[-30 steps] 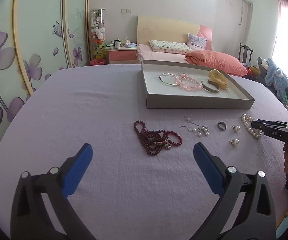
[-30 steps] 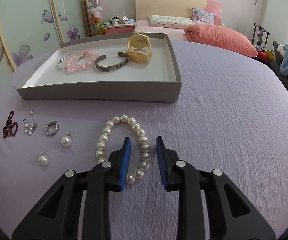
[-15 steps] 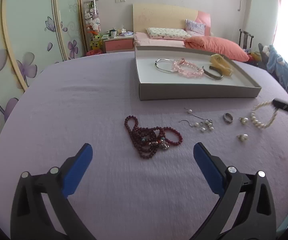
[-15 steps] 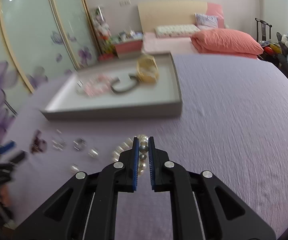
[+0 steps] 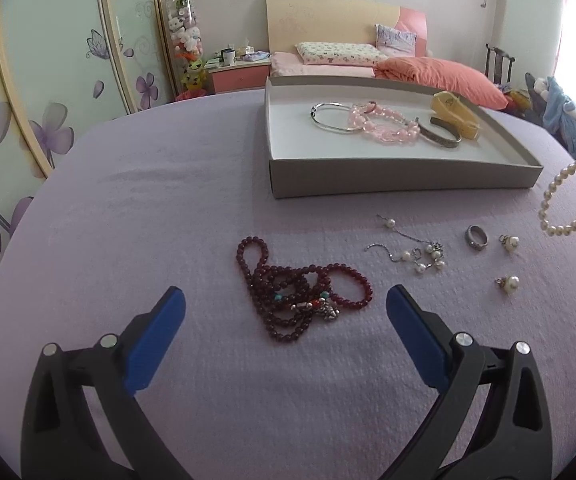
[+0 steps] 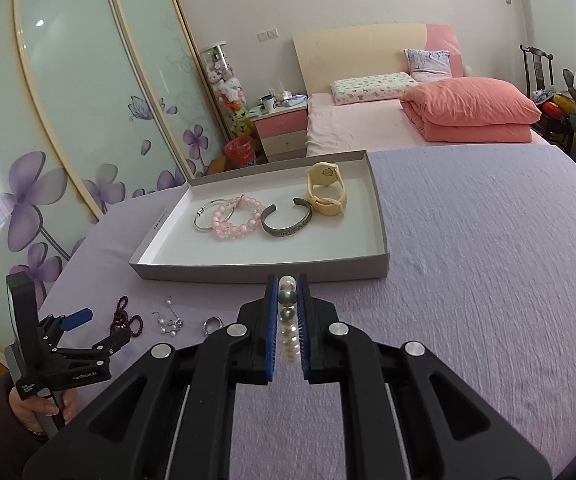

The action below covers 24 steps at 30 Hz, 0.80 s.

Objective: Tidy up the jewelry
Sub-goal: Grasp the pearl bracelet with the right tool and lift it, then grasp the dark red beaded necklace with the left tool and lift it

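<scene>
The right hand-held gripper (image 6: 287, 300) is clamped on the pearl bracelet (image 6: 288, 322), whose beads stand in a line between its blue pads, low in the middle of the right wrist view. In the left wrist view the same bracelet hangs as a loop at the far right edge of the frame, clear of the lilac cloth on the table (image 5: 160, 216).

The left hand-held gripper (image 5: 286, 312) has its jaws spread wide with nothing between them; its blue pads flank the lower middle of the frame. Just above them lies a tangled dark red bead necklace (image 5: 295, 292). To its right, on the cloth, are a thin chain with small pearls (image 5: 415, 248), a silver ring (image 5: 476, 237) and two pearl earrings (image 5: 508, 283), one above the other.

The shallow grey tray (image 6: 379, 216) sits in the middle of the right wrist view. Inside it, from left to right, are a thin silver bangle (image 6: 204, 216), a pink bead bracelet (image 6: 236, 220), an open metal cuff (image 6: 286, 224) and a pale yellow watch (image 6: 325, 192).

At the lower left of the right wrist view a hand (image 6: 40, 408) grips the left tool's handle. White lettering on that tool's body is too small to read with certainty. Small print on the tray's left wall is also illegible.
</scene>
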### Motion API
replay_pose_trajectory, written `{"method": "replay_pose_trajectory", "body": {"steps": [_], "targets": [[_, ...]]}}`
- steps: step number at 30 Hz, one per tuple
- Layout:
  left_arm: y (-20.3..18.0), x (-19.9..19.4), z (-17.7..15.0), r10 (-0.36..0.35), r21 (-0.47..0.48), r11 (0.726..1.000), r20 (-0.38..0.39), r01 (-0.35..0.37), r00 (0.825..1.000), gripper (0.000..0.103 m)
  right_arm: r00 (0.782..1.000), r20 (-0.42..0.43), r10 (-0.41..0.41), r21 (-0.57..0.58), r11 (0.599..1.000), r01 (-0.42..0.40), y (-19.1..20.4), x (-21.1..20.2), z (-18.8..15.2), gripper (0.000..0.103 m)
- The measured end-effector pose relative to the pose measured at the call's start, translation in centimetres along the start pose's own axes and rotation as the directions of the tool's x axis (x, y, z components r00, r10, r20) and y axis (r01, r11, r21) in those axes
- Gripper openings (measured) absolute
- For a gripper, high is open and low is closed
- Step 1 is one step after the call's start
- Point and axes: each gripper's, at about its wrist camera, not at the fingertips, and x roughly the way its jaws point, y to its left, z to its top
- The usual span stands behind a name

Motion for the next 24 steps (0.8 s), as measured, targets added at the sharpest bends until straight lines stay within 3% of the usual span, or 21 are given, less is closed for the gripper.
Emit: {"method": "replay_pose_trajectory", "body": {"steps": [4, 8, 13, 16, 20, 24], "targets": [[-0.2, 1.4, 0.4, 0.018, 0.007, 1.000, -0.060, -0.017, 0.998, 0.097, 1.000, -0.001, 0.005, 0.001, 1.000, -0.005, 0.1, 0.0, 0.0, 0.009], [0.3, 2.1, 0.6, -0.013, -0.028, 1.000, -0.071, 0.011, 0.997, 0.094, 1.000, -0.002, 0.008, 0.006, 1.000, -0.008, 0.0, 0.0, 0.0, 0.009], [0.0, 2.0, 0.8, -0.019, -0.026, 1.000, -0.059, 0.018, 0.998, 0.078, 1.000, -0.006, 0.013, 0.007, 1.000, -0.013, 0.1, 0.2, 0.0, 0.009], [-0.4, 1.6, 0.8, -0.036, -0.004, 0.999, -0.049, 0.035, 0.998, 0.065, 1.000, -0.008, 0.018, 0.011, 1.000, -0.018, 0.0, 0.2, 0.0, 0.010], [-0.6, 1.5, 1.0, -0.045, 0.016, 0.999, -0.030, 0.046, 0.999, 0.023, 1.000, -0.009, 0.024, 0.013, 1.000, -0.024, 0.2, 0.2, 0.0, 0.010], [-0.5, 1.4, 1.1, -0.050, 0.028, 0.998, -0.027, 0.050, 0.998, 0.011, 1.000, -0.002, 0.030, 0.012, 0.999, -0.030, 0.5, -0.1, 0.0, 0.010]]}}
